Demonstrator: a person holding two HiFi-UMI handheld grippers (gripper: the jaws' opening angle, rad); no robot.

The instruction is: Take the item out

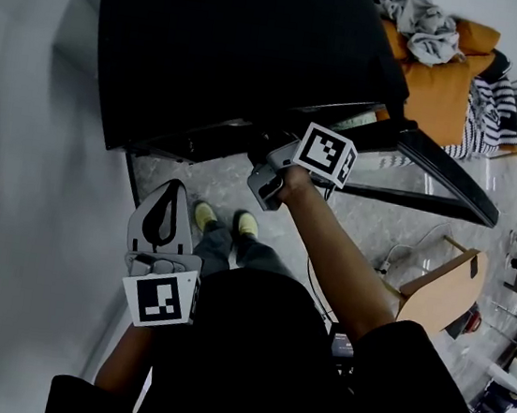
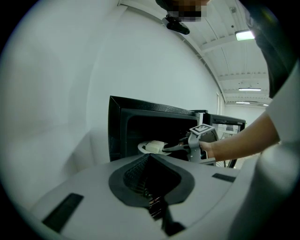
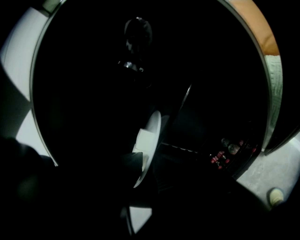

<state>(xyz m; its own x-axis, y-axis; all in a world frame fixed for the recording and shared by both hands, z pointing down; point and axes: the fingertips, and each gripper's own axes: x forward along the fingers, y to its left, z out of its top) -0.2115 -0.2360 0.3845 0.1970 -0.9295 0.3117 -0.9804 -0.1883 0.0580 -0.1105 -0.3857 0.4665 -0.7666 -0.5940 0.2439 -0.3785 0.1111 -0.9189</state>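
We read the right gripper (image 2: pixel 168 149) as closed, fingers on the rim of the plate (image 2: pixel 142 149). The plate carries a pale block (image 2: pixel 154 146) inside the open oven (image 2: pixel 140 112), at 9 o'clock from them. The left gripper (image 1: pixel 169 194) is outside with fingers together, empty.

Dim, fisheye-warped frames; deep shadows.

A white plate (image 2: pixel 145 150) bearing a pale block (image 2: pixel 155 146) — roughly level, just inside the black microwave's (image 2: pixel 115 131) open mouth
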